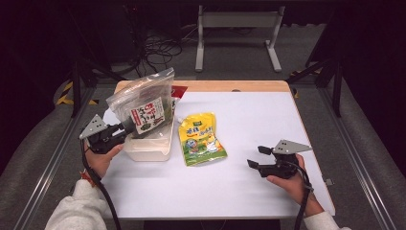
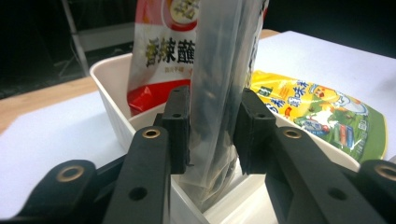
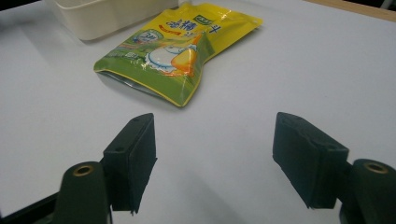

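Table from the high view: the left gripper holds a clear bag upright over the white tub; bare room lies around the right gripper. Left gripper view: jaws squeeze the bag. Right gripper view: jaws wide open, empty, yellow pouch ahead.

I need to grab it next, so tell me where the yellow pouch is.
In the high view the yellow pouch lies flat on the white table, just right of the white bin and left of the right gripper.
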The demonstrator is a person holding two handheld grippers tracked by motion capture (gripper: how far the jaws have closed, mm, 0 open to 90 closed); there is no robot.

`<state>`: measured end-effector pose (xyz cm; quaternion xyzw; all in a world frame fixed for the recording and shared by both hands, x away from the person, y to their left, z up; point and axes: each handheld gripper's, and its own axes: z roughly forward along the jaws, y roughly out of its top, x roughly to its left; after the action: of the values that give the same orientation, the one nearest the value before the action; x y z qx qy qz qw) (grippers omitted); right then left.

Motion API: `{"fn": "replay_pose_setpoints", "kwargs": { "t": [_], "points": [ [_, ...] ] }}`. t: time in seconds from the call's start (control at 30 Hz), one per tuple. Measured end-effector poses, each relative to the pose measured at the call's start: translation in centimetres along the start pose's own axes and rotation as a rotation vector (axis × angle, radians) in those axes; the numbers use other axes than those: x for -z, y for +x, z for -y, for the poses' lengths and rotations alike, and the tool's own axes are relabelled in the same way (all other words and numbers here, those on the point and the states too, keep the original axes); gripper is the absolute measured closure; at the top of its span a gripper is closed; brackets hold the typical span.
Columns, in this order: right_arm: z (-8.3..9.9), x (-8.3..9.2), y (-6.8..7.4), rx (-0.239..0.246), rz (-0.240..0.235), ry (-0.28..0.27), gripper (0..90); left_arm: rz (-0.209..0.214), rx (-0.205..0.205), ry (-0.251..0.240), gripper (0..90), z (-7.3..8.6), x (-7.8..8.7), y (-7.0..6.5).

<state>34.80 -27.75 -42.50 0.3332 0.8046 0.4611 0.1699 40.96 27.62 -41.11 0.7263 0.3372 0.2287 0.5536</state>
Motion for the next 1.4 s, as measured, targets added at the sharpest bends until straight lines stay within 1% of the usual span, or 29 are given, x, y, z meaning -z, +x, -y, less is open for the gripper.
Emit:
{"fn": "replay_pose_setpoints", "kwargs": {
  "t": [0.1, 0.2, 0.33, 0.5, 0.57, 0.67, 0.73, 0.8, 0.87, 0.9, 1.0, 1.03, 1.07, 1.1, 1.17, 1.2, 1.23, 1.27, 1.33, 1.37, 1.4],
  "points": [
    [0.0, -0.1, -0.1, -0.003, 0.002, 0.004, 30.3, -0.020, -0.013, -0.005, 66.6, -0.2, 0.3, -0.2],
    [0.0, -0.1, 0.0, 0.000, 0.003, 0.004, 30.4, -0.018, -0.022, -0.010, 65.3, -0.3, 0.5, -0.4],
    [-0.1, -0.2, 0.0, 0.004, 0.002, 0.005, 30.4, -0.024, -0.032, -0.016, 61.3, -0.3, 1.1, -0.9],
    [-0.2, -0.4, 0.0, 0.007, 0.001, 0.008, 30.4, -0.039, -0.039, -0.005, 56.0, 0.0, 1.5, -1.2],
    [-0.3, -0.5, -0.1, 0.009, -0.002, 0.008, 30.4, -0.042, -0.043, 0.007, 54.7, 0.1, 1.7, -1.4],
    [-0.4, -0.8, -0.1, 0.011, -0.003, 0.011, 30.6, -0.052, -0.048, 0.019, 49.5, 0.3, 2.0, -1.6],
    [-0.5, -0.8, -0.1, 0.012, -0.003, 0.010, 30.7, -0.055, -0.048, 0.022, 48.6, 0.5, 2.4, -1.8],
    [-0.5, -1.0, -0.1, 0.015, -0.002, 0.010, 31.0, -0.063, -0.046, 0.025, 45.4, 0.5, 2.8, -2.1],
    [-0.6, -1.1, -0.1, 0.013, -0.003, 0.009, 31.2, -0.080, -0.047, 0.035, 40.3, 0.6, 3.1, -2.5],
    [-0.6, -1.1, -0.1, 0.013, -0.003, 0.009, 31.2, -0.080, -0.047, 0.035, 38.3, 0.6, 3.1, -2.5],
    [-0.9, -1.3, -0.2, 0.009, 0.000, 0.008, 32.0, -0.074, -0.055, 0.057, 32.8, 0.6, 3.5, -3.8],
    [-1.1, -1.5, -0.2, 0.006, -0.001, 0.006, 32.0, -0.072, -0.064, 0.063, 31.5, 0.6, 3.6, -4.0],
    [-1.1, -1.5, -0.2, 0.006, -0.001, 0.006, 32.0, -0.072, -0.064, 0.063, 30.0, 0.6, 3.6, -4.0],
    [-1.1, -1.5, -0.2, 0.004, -0.004, 0.004, 32.0, -0.071, -0.068, 0.070, 30.0, 0.5, 3.8, -4.5],
    [-1.6, -2.1, -0.1, 0.007, -0.006, 0.002, 32.3, -0.053, -0.073, 0.083, 24.0, 0.6, 4.1, -5.6],
    [-1.6, -2.1, -0.1, 0.007, -0.006, 0.002, 32.3, -0.053, -0.073, 0.083, 22.2, 0.6, 4.1, -5.6],
    [-1.7, -2.2, -0.1, 0.008, -0.008, 0.001, 32.4, -0.038, -0.071, 0.091, 22.2, 0.7, 4.2, -6.2],
    [-1.9, -2.6, 0.0, 0.004, -0.012, 0.002, 32.4, -0.029, -0.065, 0.093, 19.8, 0.8, 4.3, -6.5],
    [-2.3, -3.2, 0.0, -0.001, -0.020, 0.004, 32.8, 0.014, -0.039, 0.088, 19.2, 1.2, 4.6, -7.3],
    [-2.5, -3.6, 0.0, -0.002, -0.025, 0.005, 32.9, 0.026, -0.042, 0.095, 18.8, 1.4, 4.6, -7.7],
    [-2.7, -4.0, 0.1, -0.002, -0.028, 0.010, 33.0, 0.036, -0.054, 0.110, 18.4, 1.7, 4.6, -8.2]
  ]
}}
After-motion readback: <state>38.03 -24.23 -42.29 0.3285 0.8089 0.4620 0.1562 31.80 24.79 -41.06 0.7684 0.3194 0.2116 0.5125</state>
